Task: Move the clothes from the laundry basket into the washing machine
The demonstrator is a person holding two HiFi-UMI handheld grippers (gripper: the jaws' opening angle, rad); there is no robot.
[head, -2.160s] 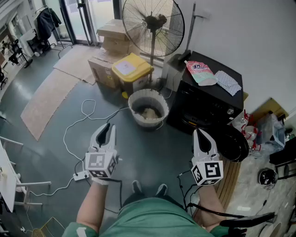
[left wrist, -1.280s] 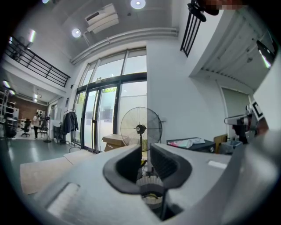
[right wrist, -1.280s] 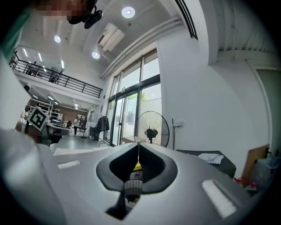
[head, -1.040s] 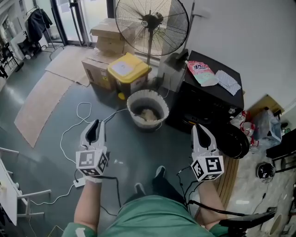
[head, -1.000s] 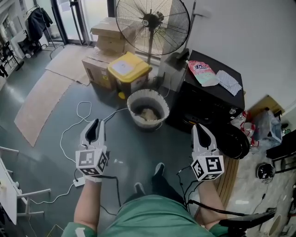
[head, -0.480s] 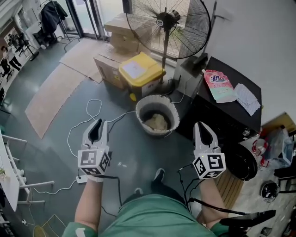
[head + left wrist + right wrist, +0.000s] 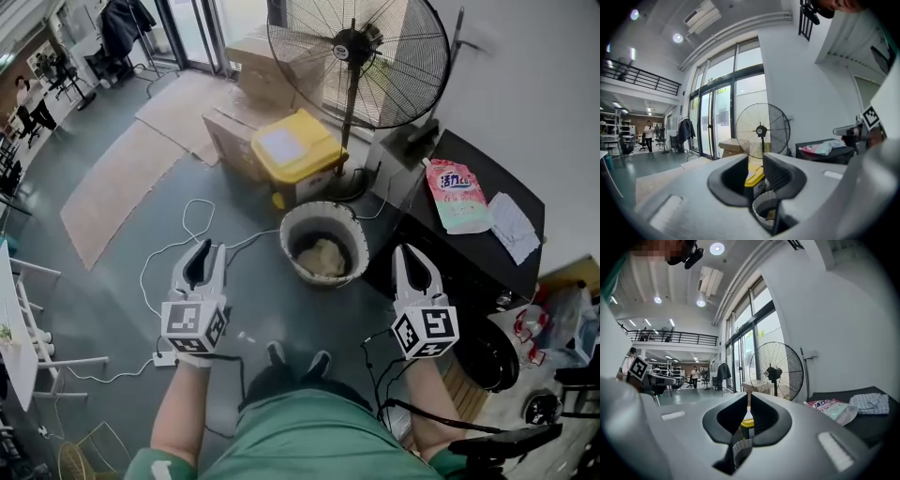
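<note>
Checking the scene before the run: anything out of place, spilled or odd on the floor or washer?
Nothing spilled or damaged. A loose white cable loops across the floor left of the laundry basket, near the person's feet: a likely trip hazard. A detergent pouch lies flat on the washing machine.

**Head view: position change relative to the laundry basket**

The person steps closer. The laundry basket [image 7: 325,279] sits lower and further right in the head view. Its middle is now level with the tips of the left gripper [image 7: 208,246] and right gripper [image 7: 405,249], where two seconds ago only its near rim was. The gap between the basket and the right gripper is narrower. The fan [image 7: 352,47] appears larger at the top edge. The washing machine [image 7: 469,258] shifts toward the right edge. The shoes [image 7: 292,358], mid-stride half a second ago, now stand side by side.
</note>
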